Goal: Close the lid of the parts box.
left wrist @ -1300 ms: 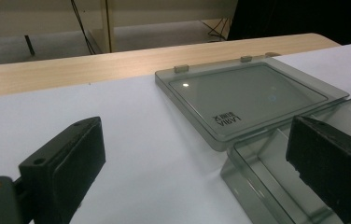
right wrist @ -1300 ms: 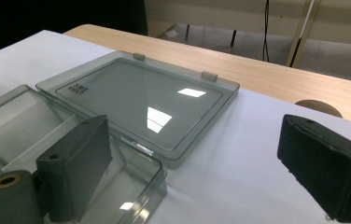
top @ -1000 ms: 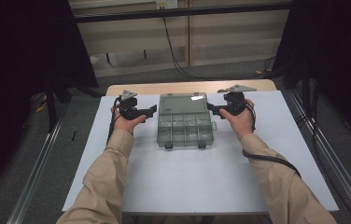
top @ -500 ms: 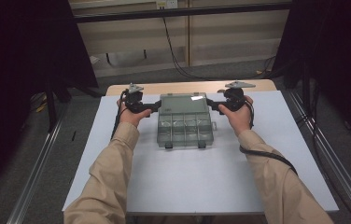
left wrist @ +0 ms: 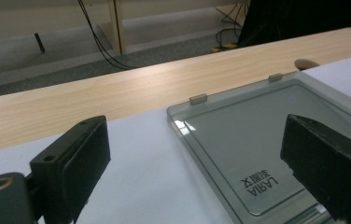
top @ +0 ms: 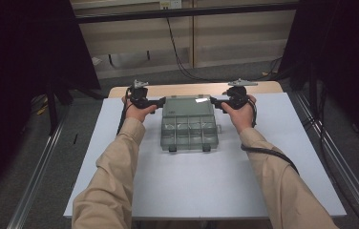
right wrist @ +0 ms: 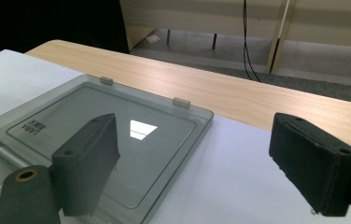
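Note:
A clear plastic compartment box [top: 189, 132] lies open on the white sheet, its lid [top: 187, 105] folded flat toward the far side. My left gripper [top: 162, 101] is at the lid's left edge, open. In the left gripper view the lid [left wrist: 239, 126] lies under the wide-apart jaws of the left gripper [left wrist: 197, 163]. My right gripper [top: 213, 101] is at the lid's right edge. Its jaws have just been closing a little and stand open. In the right gripper view the lid's corner [right wrist: 164, 121] lies below the right gripper [right wrist: 197, 154], and neither pad touches it.
The white sheet [top: 187, 186] covers most of a wooden table, whose bare far strip [top: 192, 89] runs just behind the lid. Cables [top: 177, 52] hang to the floor beyond it. Metal rails [top: 340, 162] flank the table, with dark curtains on both sides.
My left hand has moved away from the person and a little inward, up to the lid's left edge. The right hand has stayed by the lid's right edge.

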A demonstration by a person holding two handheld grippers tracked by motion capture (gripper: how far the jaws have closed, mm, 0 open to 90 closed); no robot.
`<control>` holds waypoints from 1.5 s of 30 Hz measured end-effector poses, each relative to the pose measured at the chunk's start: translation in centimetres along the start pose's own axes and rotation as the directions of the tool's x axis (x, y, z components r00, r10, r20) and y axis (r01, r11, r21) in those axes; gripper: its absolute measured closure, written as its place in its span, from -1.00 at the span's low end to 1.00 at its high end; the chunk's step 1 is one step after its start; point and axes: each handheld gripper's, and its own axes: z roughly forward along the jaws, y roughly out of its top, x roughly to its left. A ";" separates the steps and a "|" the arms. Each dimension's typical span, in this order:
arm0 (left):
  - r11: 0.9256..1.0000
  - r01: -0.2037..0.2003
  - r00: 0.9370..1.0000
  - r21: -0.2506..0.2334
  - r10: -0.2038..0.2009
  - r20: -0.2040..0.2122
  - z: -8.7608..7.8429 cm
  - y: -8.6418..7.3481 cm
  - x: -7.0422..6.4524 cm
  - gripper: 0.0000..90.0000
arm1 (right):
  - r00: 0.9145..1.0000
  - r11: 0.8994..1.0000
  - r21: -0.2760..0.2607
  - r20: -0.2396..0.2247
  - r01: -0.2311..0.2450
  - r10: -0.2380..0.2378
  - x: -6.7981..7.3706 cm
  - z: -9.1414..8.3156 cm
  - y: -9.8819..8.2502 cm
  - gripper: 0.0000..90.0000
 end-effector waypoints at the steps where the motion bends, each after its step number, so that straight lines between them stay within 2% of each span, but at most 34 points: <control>1: 1.000 0.006 1.000 -0.002 -0.006 0.001 0.2 0.1 0.0 -0.81 | 1.000 1.000 0.006 0.006 -0.006 0.006 -0.1 0.2 0.0 -0.66; 5: 1.000 0.012 1.000 0.004 -0.012 -0.006 1.0 0.2 0.1 -0.75 | 0.999 0.999 0.020 0.015 -0.030 0.030 -0.3 0.7 0.0 -0.59; 8: 0.999 -0.006 1.000 0.031 0.007 -0.016 1.4 0.2 0.0 -0.69 | 0.999 0.999 0.035 0.015 -0.032 0.031 -0.5 1.0 0.0 -0.41; 12: 0.999 0.000 0.999 0.044 0.002 -0.037 2.0 0.5 -0.4 -0.52 | 0.998 0.998 0.041 0.042 -0.051 0.049 -0.8 1.4 0.1 -0.21; 13: 0.998 -0.015 0.999 0.064 0.017 -0.041 2.0 0.5 -0.4 -0.43 | 0.998 0.998 0.042 0.048 -0.049 0.047 -0.9 1.5 0.1 -0.17; 15: 0.997 -0.006 0.999 0.079 0.010 -0.052 2.2 0.5 -0.4 -0.33 | 0.997 0.997 0.054 0.055 -0.048 0.045 -1.0 1.6 0.1 -0.07; 17: 0.996 0.010 0.998 0.091 -0.005 -0.061 2.3 0.5 -0.4 -0.15 | 0.998 0.997 0.060 0.057 -0.045 0.041 -1.1 1.7 0.1 0.10; 18: 0.994 -0.009 0.997 0.108 0.016 -0.071 2.3 0.5 -0.3 -0.08 | 0.997 0.997 0.062 0.066 -0.047 0.043 -1.1 1.7 0.2 0.15; 19: 0.994 0.003 0.997 0.110 0.005 -0.074 2.3 0.5 -0.4 0.06 | 0.997 0.997 0.067 0.071 -0.049 0.044 -1.1 1.7 0.2 0.27; 23: 0.990 0.024 0.998 0.140 -0.015 -0.067 2.3 0.5 -0.2 0.40 | 0.994 0.995 0.084 0.092 -0.058 0.051 -0.9 1.9 0.3 0.58; 24: 0.988 0.024 0.997 0.155 -0.011 -0.082 2.3 0.5 -0.2 0.45 | 0.995 0.994 0.095 0.092 -0.053 0.044 -0.9 1.9 0.3 0.63; 25: 0.988 0.027 0.997 0.151 -0.015 -0.076 2.4 0.4 -0.1 0.52 | 0.994 0.992 0.109 0.102 -0.057 0.046 -0.9 2.0 0.3 0.69; 26: 0.986 0.039 0.997 0.163 -0.027 -0.072 2.3 0.4 -0.1 0.58 | 0.993 0.991 0.115 0.104 -0.065 0.053 -1.0 2.1 0.3 0.76; 27: 0.986 0.026 0.997 0.167 -0.014 -0.076 2.4 0.4 0.0 0.62 | 0.993 0.990 0.119 0.102 -0.077 0.065 -1.0 2.2 0.2 0.80; 28: 0.985 0.038 0.997 0.168 -0.025 -0.079 2.4 0.4 0.0 0.69 | 0.992 0.988 0.130 0.102 -0.082 0.068 -1.1 2.3 0.1 0.86; 34: 0.979 0.072 0.995 0.191 -0.057 -0.087 2.9 0.0 0.1 0.93 | 0.991 0.981 0.169 0.109 -0.096 0.078 -1.2 3.0 -0.4 1.00; 36: 0.974 0.074 0.994 0.212 -0.055 -0.093 3.2 -0.2 0.3 1.00 | 0.992 0.977 0.195 0.104 -0.092 0.073 -1.0 3.3 -0.6 1.00; 37: 0.972 0.085 0.994 0.218 -0.067 -0.092 3.3 -0.4 0.3 1.00 | 0.993 0.979 0.191 0.099 -0.078 0.059 -1.0 3.5 -0.6 1.00; 45: 0.963 0.105 0.993 0.250 -0.085 -0.086 4.6 -1.3 0.4 1.00 | 0.992 0.966 0.242 0.109 -0.089 0.064 -0.5 4.5 -1.0 1.00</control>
